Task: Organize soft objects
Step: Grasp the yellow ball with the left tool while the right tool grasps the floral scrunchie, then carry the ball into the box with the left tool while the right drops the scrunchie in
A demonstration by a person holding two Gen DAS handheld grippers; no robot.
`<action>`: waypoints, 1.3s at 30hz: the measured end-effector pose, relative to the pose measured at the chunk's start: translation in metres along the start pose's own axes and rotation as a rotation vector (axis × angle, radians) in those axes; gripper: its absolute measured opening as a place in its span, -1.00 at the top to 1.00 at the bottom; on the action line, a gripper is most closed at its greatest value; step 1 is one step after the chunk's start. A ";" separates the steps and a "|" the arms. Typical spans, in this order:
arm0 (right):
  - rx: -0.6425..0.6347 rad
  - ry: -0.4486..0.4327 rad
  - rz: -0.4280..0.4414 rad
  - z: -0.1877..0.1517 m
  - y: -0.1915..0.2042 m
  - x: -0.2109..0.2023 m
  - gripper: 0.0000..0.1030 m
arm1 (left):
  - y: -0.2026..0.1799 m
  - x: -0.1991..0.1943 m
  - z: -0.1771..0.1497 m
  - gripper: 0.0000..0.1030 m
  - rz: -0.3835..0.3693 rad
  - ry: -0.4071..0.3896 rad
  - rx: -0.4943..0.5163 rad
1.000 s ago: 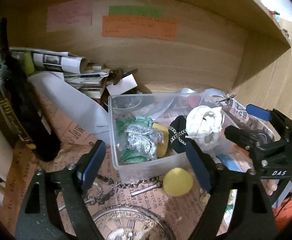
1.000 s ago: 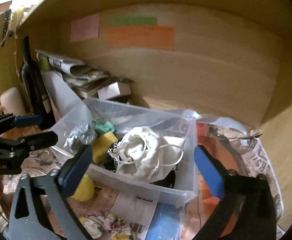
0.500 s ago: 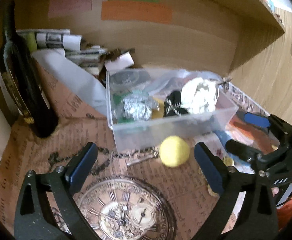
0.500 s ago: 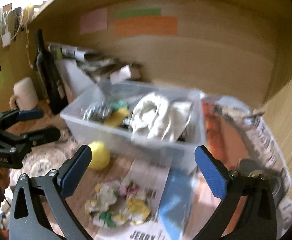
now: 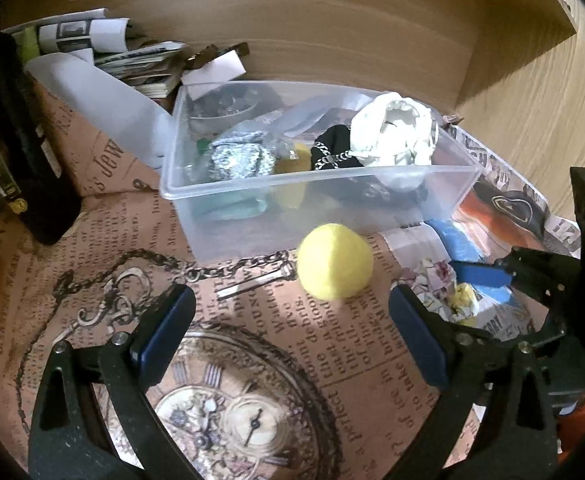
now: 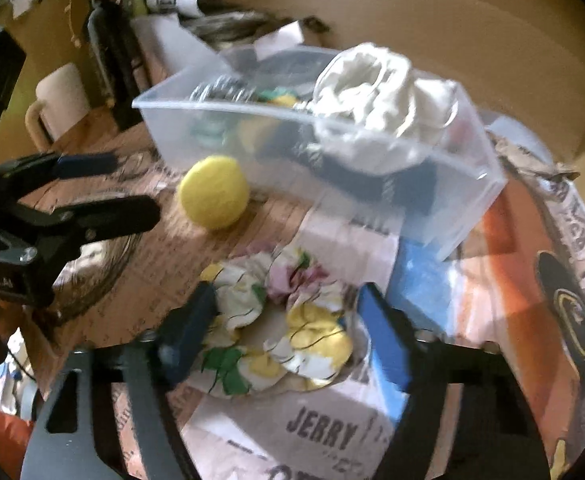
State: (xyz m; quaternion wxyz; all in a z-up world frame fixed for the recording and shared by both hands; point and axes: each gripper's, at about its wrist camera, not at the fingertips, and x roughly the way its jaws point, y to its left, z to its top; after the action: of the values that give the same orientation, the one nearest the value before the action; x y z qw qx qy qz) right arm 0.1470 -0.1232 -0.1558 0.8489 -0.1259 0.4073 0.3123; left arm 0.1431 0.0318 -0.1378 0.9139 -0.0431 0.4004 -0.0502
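The yellow ball [image 5: 334, 267] is sitting on the printed paper [image 5: 104, 216] that is covering the shelf, just in front of the clear bin [image 5: 316, 178] and touching neither gripper. At the far left, around 9 o'clock from the bin, a dark bottle [image 5: 16, 152] is standing upright, and loose papers [image 5: 132, 60] are piling up behind it at about 11 o'clock.

The left gripper [image 5: 288, 294] is hanging above the pocket-watch print with its jaws spread wide and nothing between them. The ball is lying just past its fingertips at roughly 1 o'clock.

Inside the bin, crumpled foil [image 5: 240, 158] is resting toward the left. A black item with a chain [image 5: 334, 152] is lying in the middle, and a bunched white cloth [image 5: 392, 128] is mounding above the rim at the 2 o'clock corner.

In the right wrist view, a floral cloth [image 6: 280, 320] is lying about 5 o'clock from the ball. The right gripper [image 6: 286, 300] is reaching down over it, and its jaws have just been closing with the cloth between them. The left pad is brushing the fabric while the right pad is standing a sliver off, so the cloth is not yet clamped. The view is blurring a little.
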 end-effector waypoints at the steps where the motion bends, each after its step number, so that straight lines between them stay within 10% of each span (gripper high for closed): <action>1: 0.000 -0.004 0.007 -0.001 0.000 0.000 -0.03 | -0.001 0.002 0.001 -0.91 -0.005 0.004 0.000; 7: 0.019 -0.024 0.013 -0.002 -0.005 -0.004 0.62 | -0.007 0.017 0.009 -0.71 -0.021 0.017 -0.005; 17: 0.090 -0.125 -0.031 0.002 -0.028 -0.031 0.70 | -0.018 0.038 0.016 0.09 -0.037 0.056 0.027; 39: 0.091 -0.406 -0.063 0.049 -0.029 -0.087 0.70 | -0.002 -0.052 0.039 0.12 -0.023 -0.206 0.019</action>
State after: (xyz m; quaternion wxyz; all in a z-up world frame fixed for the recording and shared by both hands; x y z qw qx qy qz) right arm 0.1545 -0.1597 -0.0588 0.9277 -0.0347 0.2376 0.2858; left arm 0.1365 0.0376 -0.0732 0.9499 -0.0440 0.3035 -0.0598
